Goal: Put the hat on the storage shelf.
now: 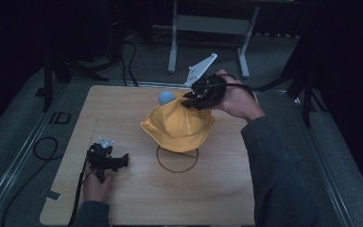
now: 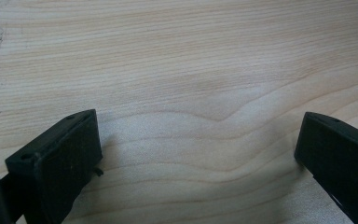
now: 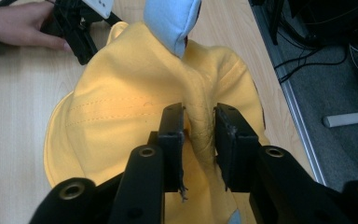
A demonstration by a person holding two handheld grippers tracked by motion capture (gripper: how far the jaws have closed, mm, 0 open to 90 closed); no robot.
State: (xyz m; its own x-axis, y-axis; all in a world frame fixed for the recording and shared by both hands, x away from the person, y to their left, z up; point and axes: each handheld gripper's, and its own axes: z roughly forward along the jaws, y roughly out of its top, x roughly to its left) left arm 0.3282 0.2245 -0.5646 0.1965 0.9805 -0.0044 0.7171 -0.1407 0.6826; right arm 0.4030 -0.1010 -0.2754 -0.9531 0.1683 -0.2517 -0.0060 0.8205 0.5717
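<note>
High view showed, at the left, the left gripper [image 1: 108, 160] resting low over the wooden tabletop [image 1: 123, 113], held in the person's left hand [image 1: 97, 187]. In the left gripper view its jaws stood wide apart over bare wood grain with nothing between them; this gripper was idle and took no part in the work.

Toward the centre, the yellow bucket hat [image 1: 178, 125] hung raised above the tabletop, its brim drooping over a thin ring [image 1: 177, 161] that lay flat on the wood below. A light-blue ball-like object [image 1: 166, 97] sat just behind the hat's crown; whether it touched the hat could not be told from the high view. In the right gripper view the same light-blue padded object [image 3: 172, 21] appeared beyond the pinched fold.

At the right, the right gripper [image 1: 196, 99] was clamped on a fold of the hat's crown fabric [image 3: 199, 128], the jaws pressed against the cloth from both sides.

Judged progress: the grasp and the lift appeared complete. What remained, most likely, was to carry the hat to its destination, lower it and release it. The destination could not be determined.
</note>
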